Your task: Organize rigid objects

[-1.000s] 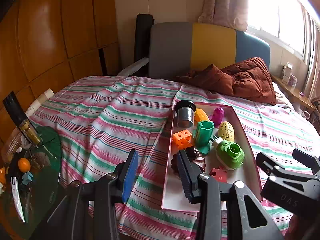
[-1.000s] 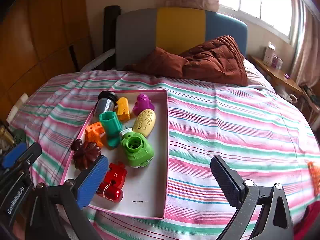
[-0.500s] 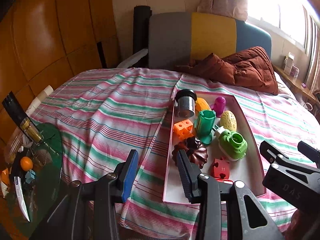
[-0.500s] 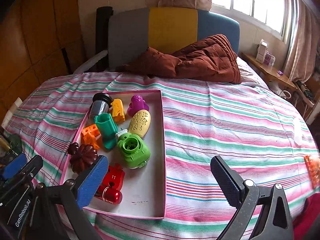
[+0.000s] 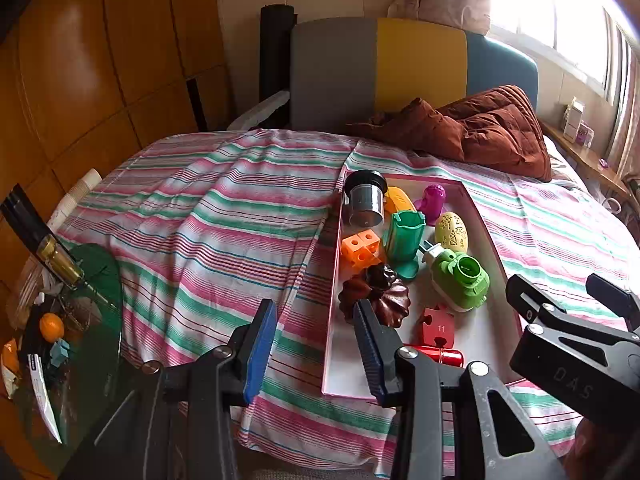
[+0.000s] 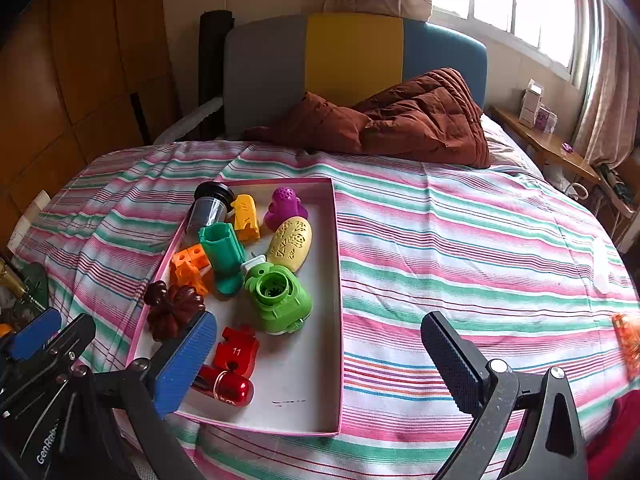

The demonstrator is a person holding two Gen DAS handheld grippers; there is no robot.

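Note:
A shallow pink-rimmed white tray [image 6: 316, 392] [image 5: 486, 232] lies on the striped bed. In it lie several toys: a grey cup [image 6: 208, 208], a teal holder [image 6: 224, 256], orange cubes [image 6: 186, 266], a yellow egg [image 6: 290, 244], a purple figure [image 6: 284, 206], a green toy camera [image 6: 280, 298], a brown flower mould [image 6: 172, 310], a red puzzle piece [image 6: 236, 354] and a red can [image 6: 226, 384]. My left gripper [image 5: 314, 344] is open and empty, at the tray's near left corner. My right gripper [image 6: 320, 360] is open and empty, above the tray's near end.
A brown quilt [image 6: 400, 116] lies by the headboard [image 6: 352, 56]. A green glass side table [image 5: 76, 312] with clutter stands left of the bed. A wooden shelf [image 6: 548, 144] runs under the window. An orange object [image 6: 628, 344] lies at the bed's right edge.
Both grippers have drawn back and risen a little from the bed, so more of the tray's near end shows. Both stay open; the toys have not moved.

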